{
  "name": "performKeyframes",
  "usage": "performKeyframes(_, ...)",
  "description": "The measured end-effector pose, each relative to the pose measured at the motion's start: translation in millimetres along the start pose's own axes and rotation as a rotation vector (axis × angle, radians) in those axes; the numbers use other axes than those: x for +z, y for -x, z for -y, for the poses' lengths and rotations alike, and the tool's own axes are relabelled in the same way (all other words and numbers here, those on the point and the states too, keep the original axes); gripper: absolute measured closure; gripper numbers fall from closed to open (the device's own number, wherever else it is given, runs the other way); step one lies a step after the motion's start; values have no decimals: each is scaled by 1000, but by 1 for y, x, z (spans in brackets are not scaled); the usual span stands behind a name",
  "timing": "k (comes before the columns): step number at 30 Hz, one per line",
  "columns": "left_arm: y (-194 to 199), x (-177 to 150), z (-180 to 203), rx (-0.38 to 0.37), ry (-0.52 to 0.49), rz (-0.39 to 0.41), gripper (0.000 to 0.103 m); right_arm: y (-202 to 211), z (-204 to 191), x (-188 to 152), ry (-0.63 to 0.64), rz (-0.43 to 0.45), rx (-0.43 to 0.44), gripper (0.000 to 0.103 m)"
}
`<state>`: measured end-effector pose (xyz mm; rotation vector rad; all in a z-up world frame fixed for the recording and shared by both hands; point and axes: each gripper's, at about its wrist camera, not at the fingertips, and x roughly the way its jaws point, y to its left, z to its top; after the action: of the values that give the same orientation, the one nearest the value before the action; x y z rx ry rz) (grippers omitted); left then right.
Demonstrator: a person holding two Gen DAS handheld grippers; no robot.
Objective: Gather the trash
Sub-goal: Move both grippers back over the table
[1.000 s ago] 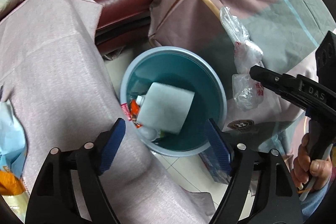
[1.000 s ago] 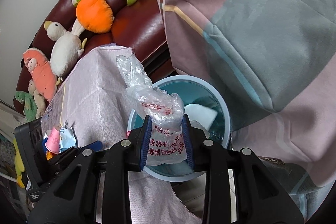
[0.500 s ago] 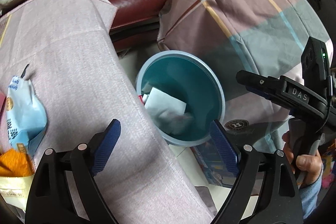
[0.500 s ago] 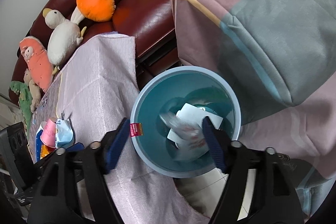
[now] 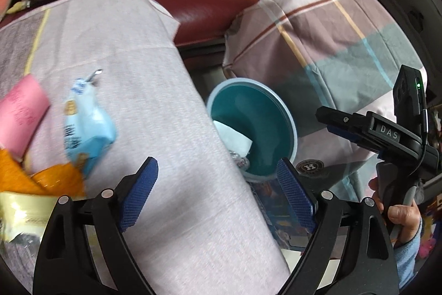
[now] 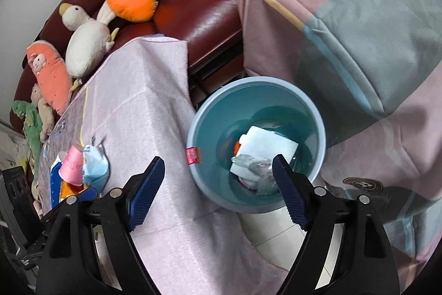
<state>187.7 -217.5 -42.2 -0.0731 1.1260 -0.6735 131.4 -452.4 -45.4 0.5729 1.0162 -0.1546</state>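
Both tools empty, fingers spread — right tool (image 6: 218, 181) over the bin (image 6: 193, 129). Next step, likely: left tool (image 5: 218, 195) pinches the blue wrapper (image 5: 88, 129) on the worktop (image 5: 154, 79).

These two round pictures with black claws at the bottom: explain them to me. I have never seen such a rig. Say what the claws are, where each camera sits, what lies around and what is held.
No robot here: a person holds a two-finger gripper in each hand, each with a fisheye camera looking along its fingers.

The left wrist view shows the left gripper, open and empty, over a cloth-covered table. On it lie a light blue packet, a pink cup and orange wrappers.

The right wrist view shows the right gripper, open and empty, above a blue bin on the floor beside the table. In the bin lie a clear plastic bag and white paper.
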Motion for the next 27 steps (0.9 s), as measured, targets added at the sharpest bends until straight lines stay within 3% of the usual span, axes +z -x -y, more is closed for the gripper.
performKeyframes(9,54,-15,-33,40,52,85,14,6,-51,-17,81,-14,27,26)
performKeyframes(16,100,-19,-84,133,135,182,11,9,-83,-28,132,-22,38,26)
performKeyframes(21,109,-28,-126,175,221,181,11,3,-100,-35,157,-45,45,26)
performKeyframes(27,101,-35,-136,187,211,151,11,-11,-112,-44,165,-84,49,26)
